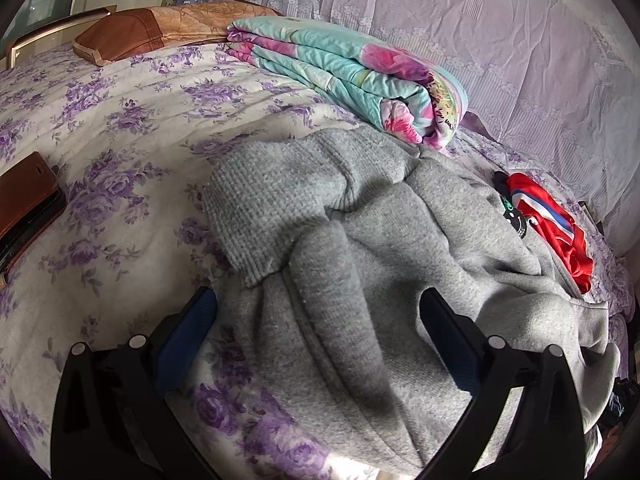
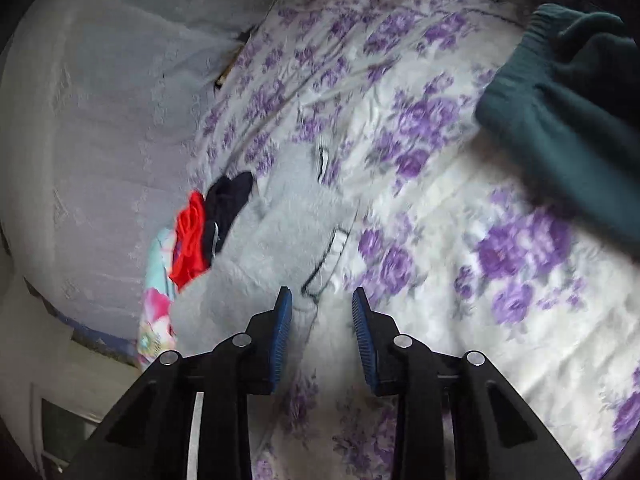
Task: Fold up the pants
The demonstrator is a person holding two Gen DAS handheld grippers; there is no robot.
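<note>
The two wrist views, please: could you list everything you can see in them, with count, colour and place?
pants: one, grey, crumpled mid-bed, between the left gripper's fingers
bedsheet: one, white with purple flowers, covering the bed
quilt: one, folded, turquoise with pink flowers, beyond the pants
pillow: one, brown and tan, at the bed's far end
wallet: one, brown, on the sheet at the left edge
red garment: one, red with a blue and white stripe, beside the pants
black garment: one, next to the red one
green garment: one, dark green, upper right of the right view
curtain: lilac, along the bed
left gripper: open
right gripper: open, above the pants' edge
</note>
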